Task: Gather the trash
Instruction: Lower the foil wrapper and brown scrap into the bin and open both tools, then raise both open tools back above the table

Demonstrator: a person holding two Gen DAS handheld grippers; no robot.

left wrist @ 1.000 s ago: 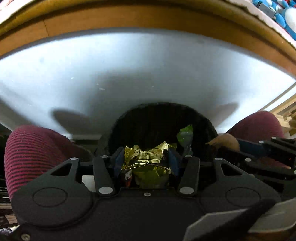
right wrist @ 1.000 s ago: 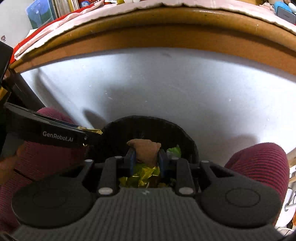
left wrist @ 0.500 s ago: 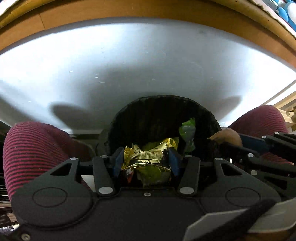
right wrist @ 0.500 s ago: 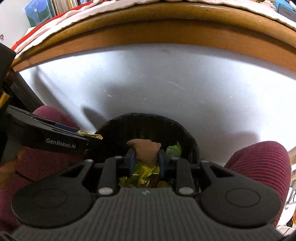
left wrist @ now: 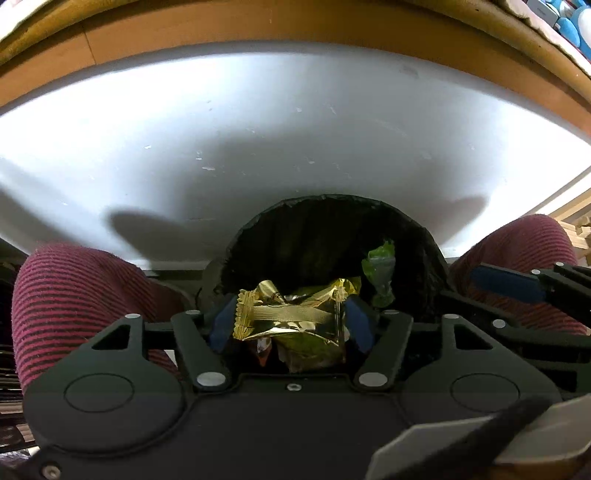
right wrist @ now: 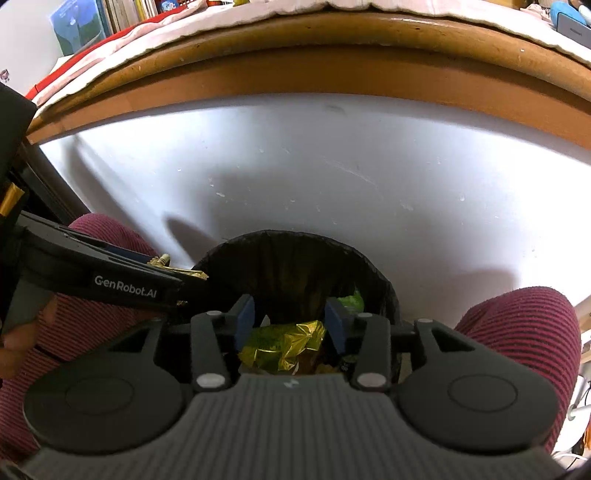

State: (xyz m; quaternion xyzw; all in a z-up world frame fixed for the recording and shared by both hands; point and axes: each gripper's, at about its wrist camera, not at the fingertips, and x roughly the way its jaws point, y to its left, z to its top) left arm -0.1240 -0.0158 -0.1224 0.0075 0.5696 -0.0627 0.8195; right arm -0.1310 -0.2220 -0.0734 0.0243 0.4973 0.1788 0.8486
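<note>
A crinkled gold wrapper (left wrist: pixel 295 325) is held between the blue pads of my left gripper (left wrist: pixel 291 315), right over the near rim of a black lined bin (left wrist: pixel 325 236). A green wrapper (left wrist: pixel 378 266) leans on the bin's right inner wall. My right gripper (right wrist: pixel 290 314) hangs open over the same bin (right wrist: pixel 295 254), with nothing between its fingers. Below it, gold and green wrappers (right wrist: pixel 284 343) lie inside the bin. In the right wrist view the left gripper (right wrist: pixel 125 284) reaches in from the left, the gold wrapper (right wrist: pixel 184 274) poking past it.
The bin stands between a person's knees in maroon striped trousers (left wrist: pixel 74 295) (right wrist: pixel 517 325). Behind it rises a white panel (left wrist: pixel 295 147) under a wooden table edge (right wrist: pixel 295 59). Books and cloth lie on the table at the top left (right wrist: pixel 110 14).
The brown piece that my right gripper held is gone and its fingers have spread open. My left gripper keeps the gold wrapper, its pads slightly wider apart.
</note>
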